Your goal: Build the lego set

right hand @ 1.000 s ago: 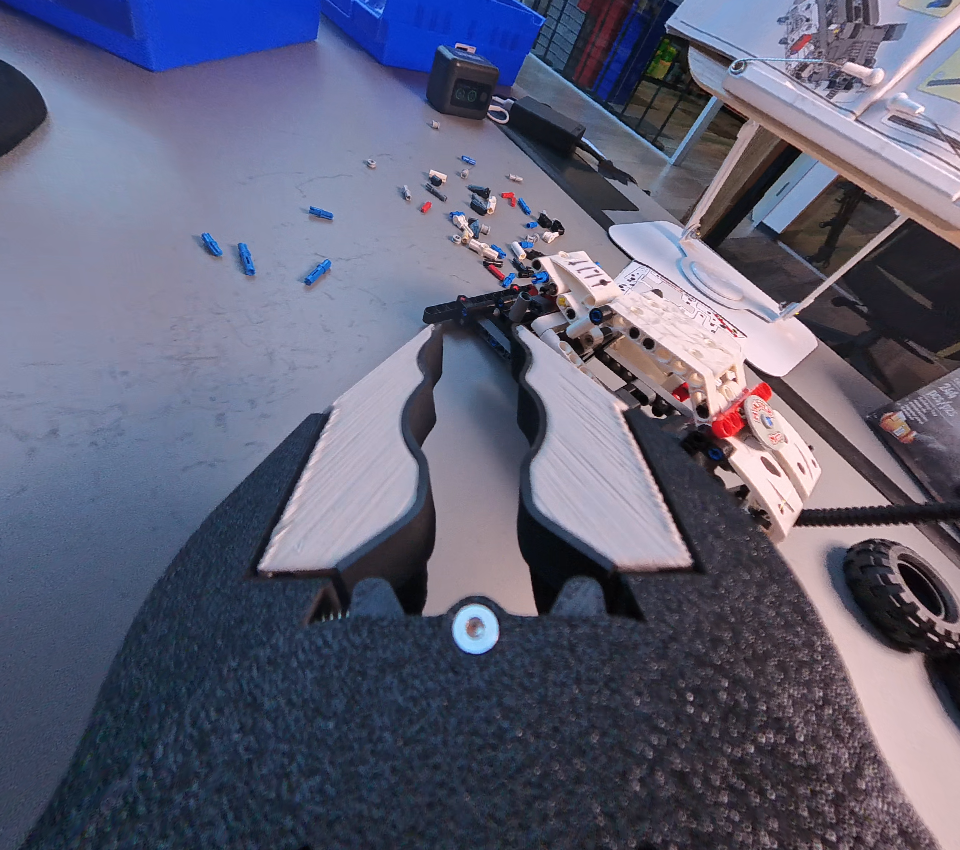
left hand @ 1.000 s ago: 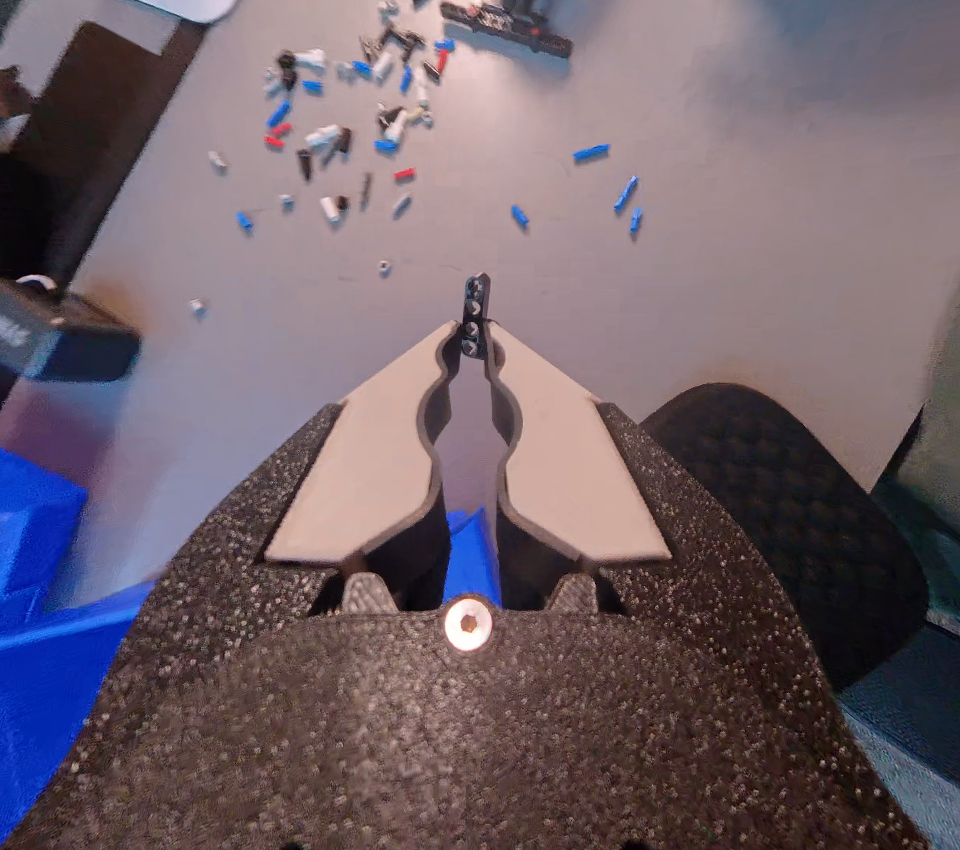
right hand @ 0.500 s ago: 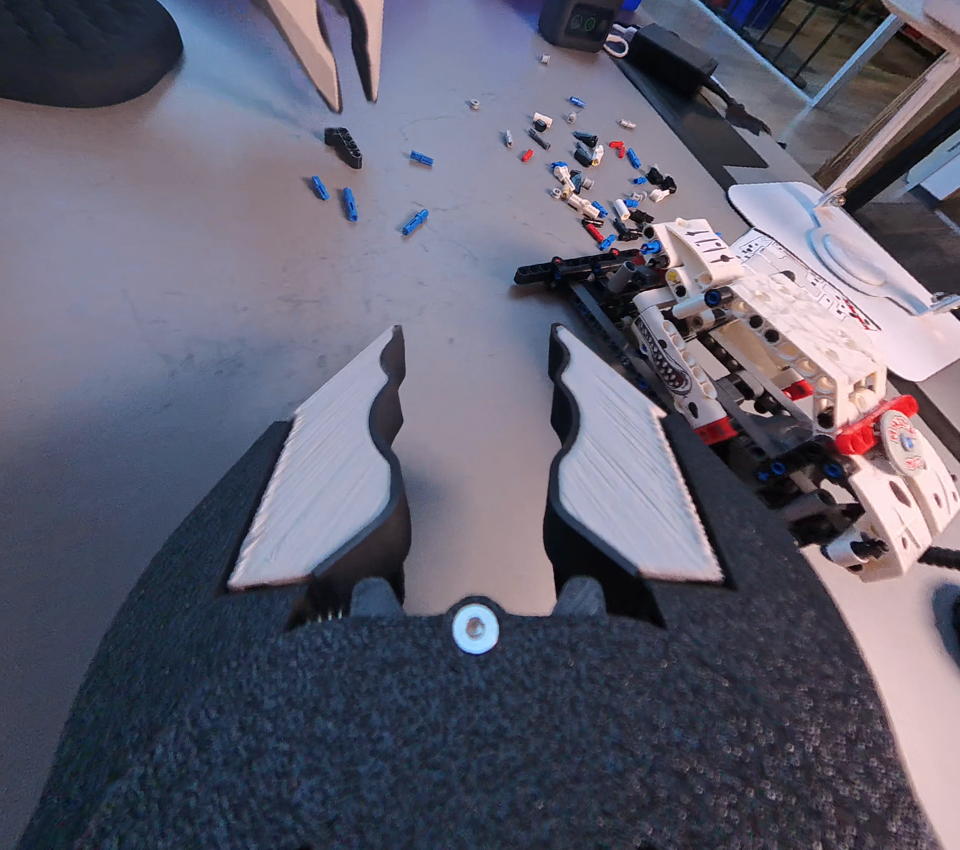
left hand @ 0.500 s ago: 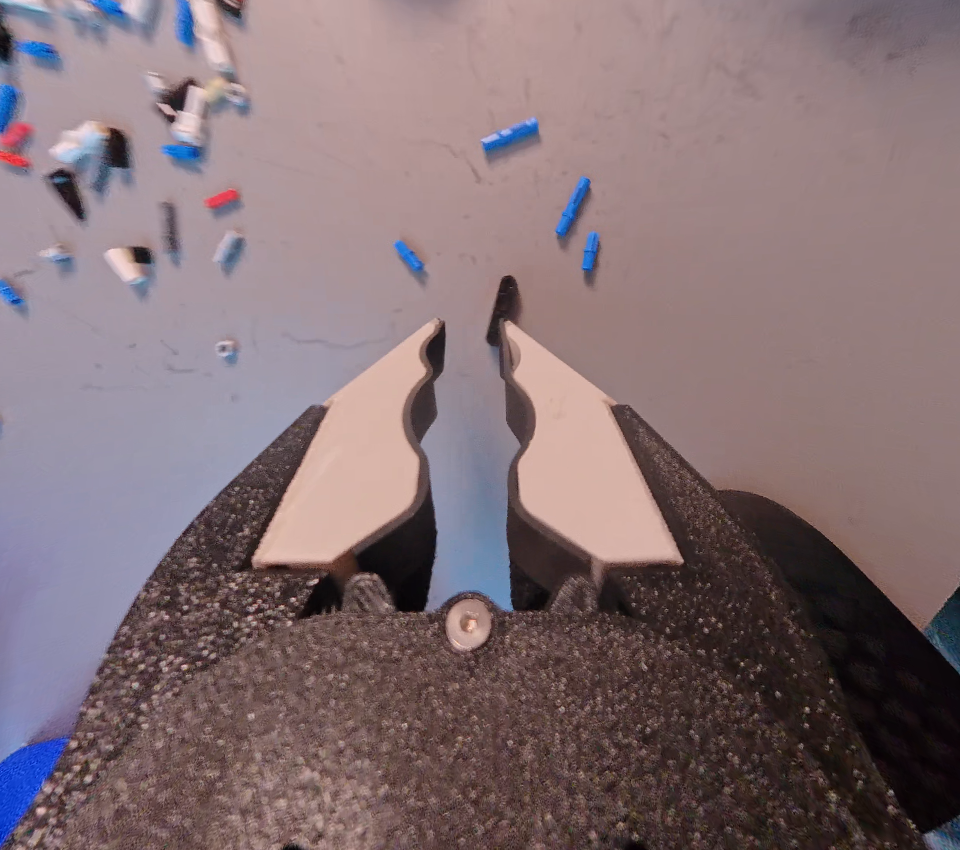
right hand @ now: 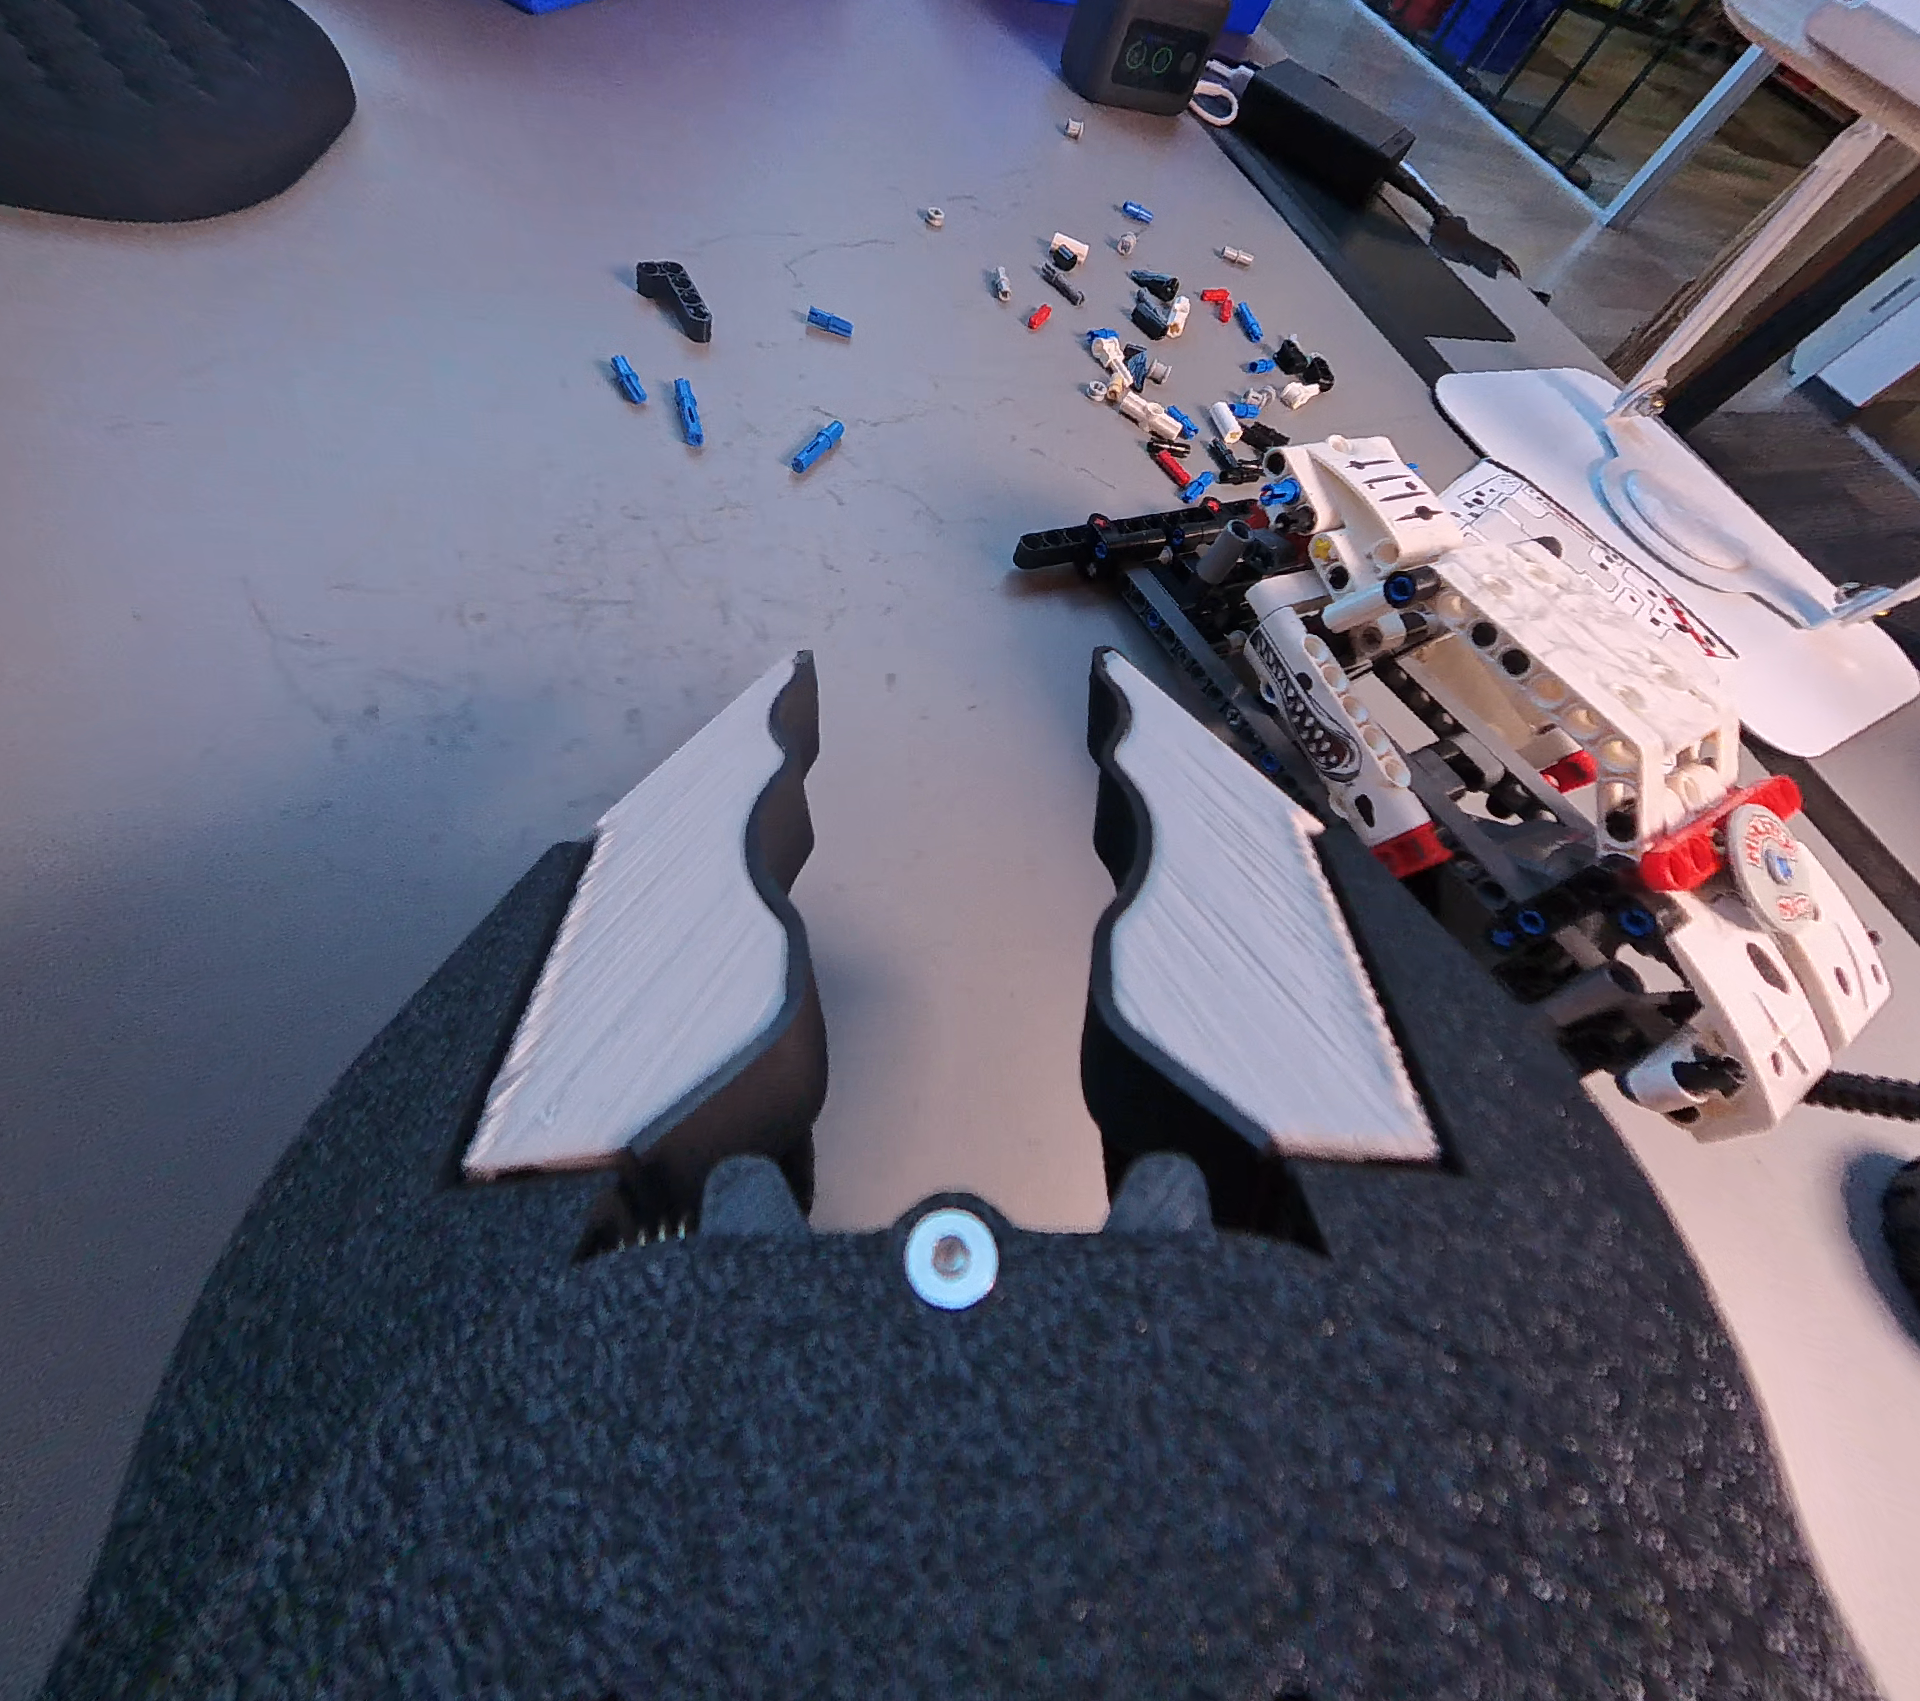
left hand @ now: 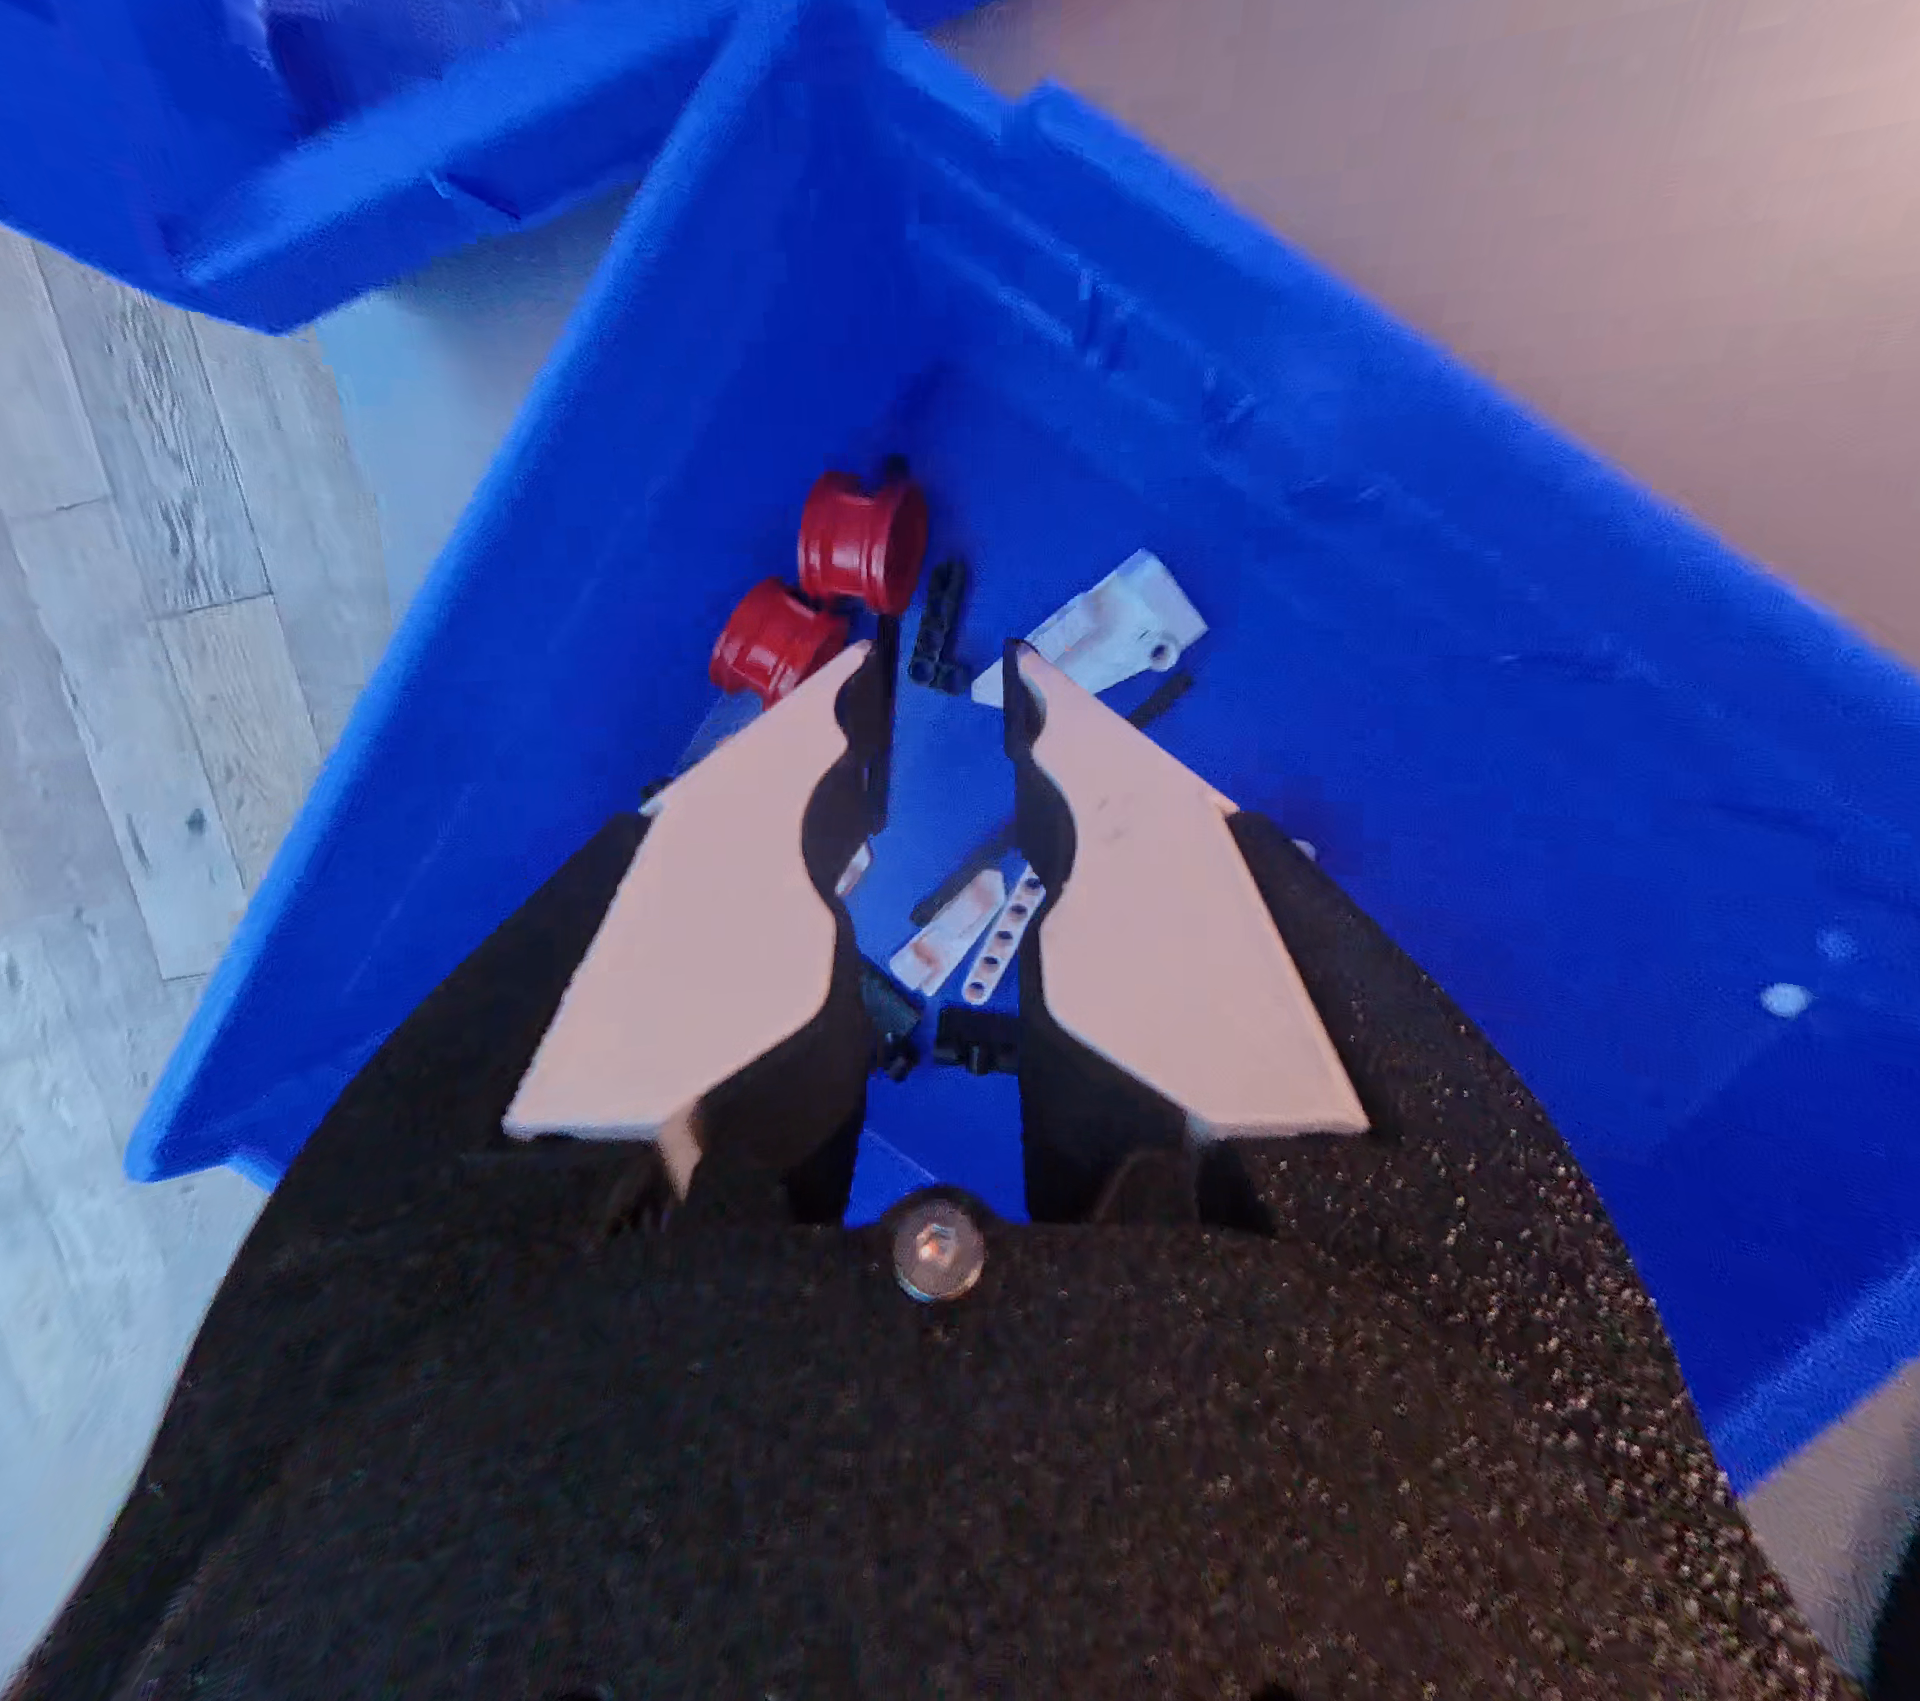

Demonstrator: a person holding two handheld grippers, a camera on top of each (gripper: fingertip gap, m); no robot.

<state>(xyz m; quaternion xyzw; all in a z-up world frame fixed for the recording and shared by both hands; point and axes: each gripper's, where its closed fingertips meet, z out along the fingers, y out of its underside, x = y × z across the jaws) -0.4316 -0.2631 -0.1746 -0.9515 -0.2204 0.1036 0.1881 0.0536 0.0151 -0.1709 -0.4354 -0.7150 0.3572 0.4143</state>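
The left gripper [left hand: 940,659], narrowly parted and empty, points into a blue bin [left hand: 1455,612] holding two red wheel hubs [left hand: 862,539] and white pieces. Only the right wrist view shows the right gripper [right hand: 951,664], wide apart and empty, above the counter [right hand: 416,612] beside the partly built lego model [right hand: 1507,716].

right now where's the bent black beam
In the right wrist view, the bent black beam lies on the table's left half, just beyond the scattered blue pins.
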